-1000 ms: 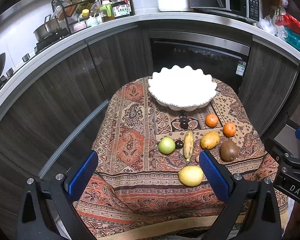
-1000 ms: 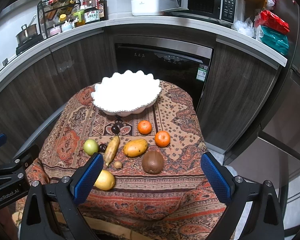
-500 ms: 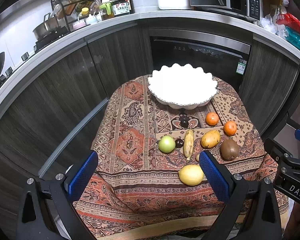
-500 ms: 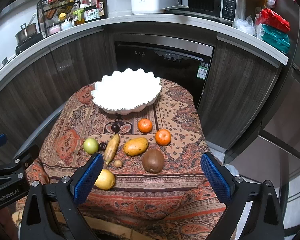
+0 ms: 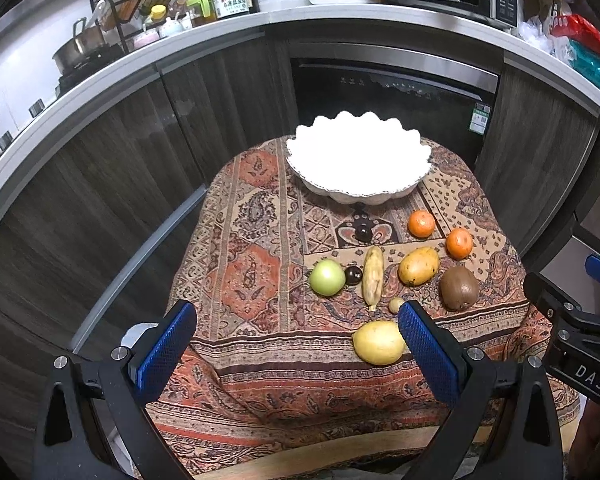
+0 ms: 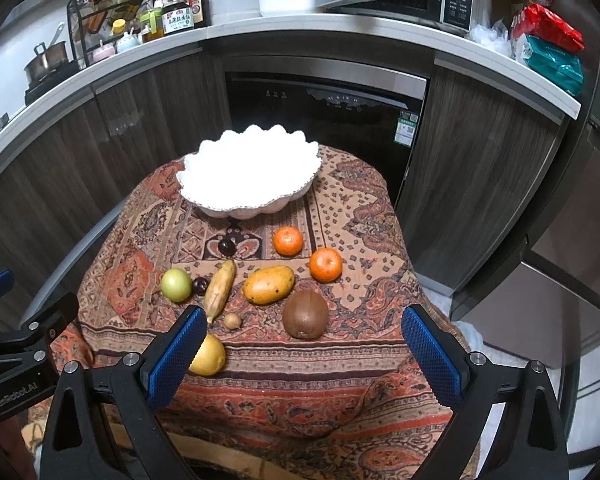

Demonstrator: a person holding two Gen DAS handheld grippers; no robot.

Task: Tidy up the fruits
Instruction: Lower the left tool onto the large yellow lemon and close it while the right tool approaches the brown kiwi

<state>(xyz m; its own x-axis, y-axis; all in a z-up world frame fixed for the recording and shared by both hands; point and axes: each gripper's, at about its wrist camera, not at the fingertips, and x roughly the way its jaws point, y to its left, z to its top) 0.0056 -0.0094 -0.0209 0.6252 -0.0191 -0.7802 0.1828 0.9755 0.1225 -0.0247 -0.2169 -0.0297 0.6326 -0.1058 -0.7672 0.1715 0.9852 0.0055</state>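
The tabletop (image 6: 380, 340), covered by a patterned cloth, carries an empty white scalloped bowl (image 6: 248, 170) at its far side and loose fruit spread across the near half; no fruit is in the bowl yet. The right tool (image 6: 300, 356) hangs above the near edge with its fingers spread wide and nothing between them; the left tool (image 5: 296, 348) hangs likewise, spread and empty. The governing relation is that the whole fruit group lies ahead of both tools, between them and the bowl, so any transfer runs forward and away from the operator. The kiwi (image 6: 305, 314) lies directly ahead of the right tool, close to its centre line, making the right tool the better placed for it. The mango (image 6: 269, 285) sits just beyond, its long axis running crosswise to the right tool. The banana (image 5: 373, 276) lies nearly lengthwise, pointing toward the bowl. The green apple (image 5: 327, 277) is leftmost, nearer the left tool's centre line. The lemon (image 5: 379, 343) lies nearest, just beside the left tool's right finger. Two tangerines (image 6: 326, 265) sit furthest right, toward the bowl.
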